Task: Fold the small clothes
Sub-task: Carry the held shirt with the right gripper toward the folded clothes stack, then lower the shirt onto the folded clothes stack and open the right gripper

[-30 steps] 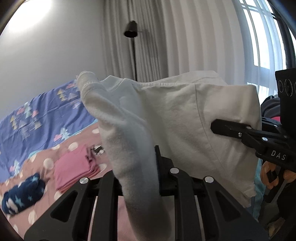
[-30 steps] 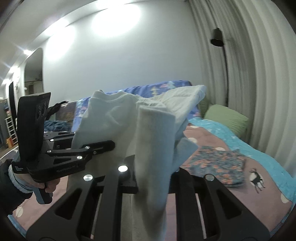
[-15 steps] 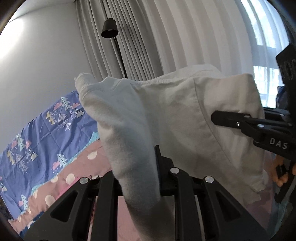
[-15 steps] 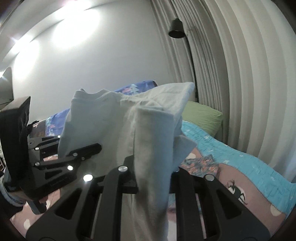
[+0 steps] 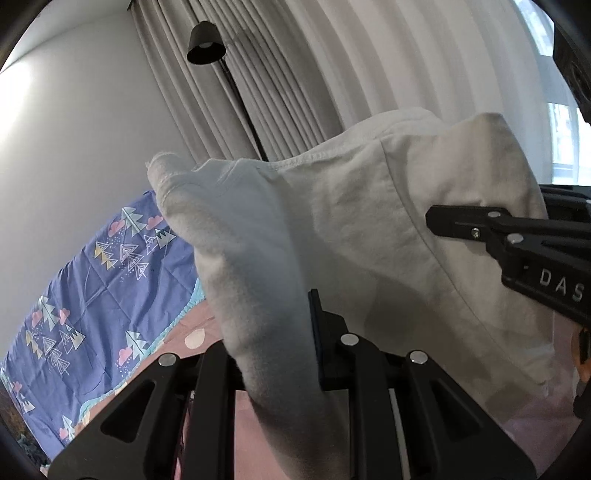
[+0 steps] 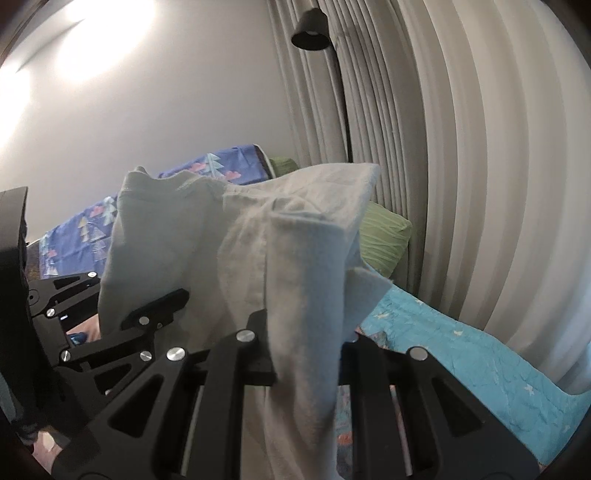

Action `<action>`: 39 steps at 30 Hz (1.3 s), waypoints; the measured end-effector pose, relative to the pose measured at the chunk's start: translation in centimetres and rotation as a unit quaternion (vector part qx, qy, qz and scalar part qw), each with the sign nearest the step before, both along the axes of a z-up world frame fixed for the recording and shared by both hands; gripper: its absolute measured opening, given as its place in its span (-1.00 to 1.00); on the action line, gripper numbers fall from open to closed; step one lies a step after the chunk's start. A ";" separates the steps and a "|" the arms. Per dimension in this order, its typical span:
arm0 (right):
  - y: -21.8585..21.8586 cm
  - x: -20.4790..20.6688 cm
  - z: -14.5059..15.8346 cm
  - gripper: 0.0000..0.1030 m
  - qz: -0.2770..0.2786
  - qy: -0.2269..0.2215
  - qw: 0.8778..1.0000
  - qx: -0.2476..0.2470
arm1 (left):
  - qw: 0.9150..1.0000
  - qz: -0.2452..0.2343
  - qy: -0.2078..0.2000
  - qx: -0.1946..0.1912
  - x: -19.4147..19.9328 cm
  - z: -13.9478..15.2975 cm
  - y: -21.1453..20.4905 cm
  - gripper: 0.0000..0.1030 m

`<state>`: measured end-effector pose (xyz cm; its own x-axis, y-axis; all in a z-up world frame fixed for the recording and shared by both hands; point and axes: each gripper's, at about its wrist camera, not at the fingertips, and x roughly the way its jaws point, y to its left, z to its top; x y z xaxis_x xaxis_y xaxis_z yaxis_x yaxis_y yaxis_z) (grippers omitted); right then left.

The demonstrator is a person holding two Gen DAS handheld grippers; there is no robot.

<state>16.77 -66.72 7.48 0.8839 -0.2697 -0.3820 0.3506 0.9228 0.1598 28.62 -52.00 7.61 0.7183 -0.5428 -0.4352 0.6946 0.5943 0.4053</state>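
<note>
Left wrist view
Left gripper: clenched on the shirt; one dark pad shows at the cloth's right edge, the other is covered
Shirt at left gripper: a bunched fold rises from between the jaws, leans up and left, and hangs down over the gripper frame
Shirt span: pale cloth stretches from the left gripper across to the right gripper, held up off the bed
Right gripper: enters from the right edge, tip against the shirt's far side; cloth drapes over it, so its grip cannot be read here
Background: blue quilt at left, lamp before the curtain

Right wrist view
Right gripper: clenched on the shirt; a thick fold passes between the jaws and falls over the frame
Shirt span: cloth runs left from the right gripper to the left gripper, upper edge level with a corner sticking out to the right
Left gripper: at lower left, tip pressed into the shirt's lower left part
Background: green pillow and teal blanket at right, behind and below the shirt; blue quilt at left; lamp against the curtain
</note>
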 end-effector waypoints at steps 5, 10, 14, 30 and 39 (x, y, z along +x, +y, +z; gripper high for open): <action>-2.2 3.7 -2.8 0.28 -0.070 0.060 0.995 -0.043 | 0.997 0.069 0.027 0.009 3.6 -3.0 -1.5 0.18; -5.0 2.2 -11.1 -0.11 -0.116 0.174 0.975 0.070 | 0.989 0.071 0.113 0.056 5.3 -10.6 0.8 0.18; -3.0 -0.9 -17.2 -0.11 -0.134 0.172 0.975 0.048 | 0.990 0.052 0.105 0.079 3.7 -14.9 2.4 0.19; -2.0 -5.9 -15.4 0.45 -0.188 0.133 0.971 0.061 | 0.986 0.017 0.156 -0.052 -7.1 -10.8 11.7 0.56; 10.8 -19.3 -6.8 0.90 -0.131 0.019 0.991 -0.009 | 0.984 -0.019 0.103 -0.141 -16.8 -5.6 17.9 0.90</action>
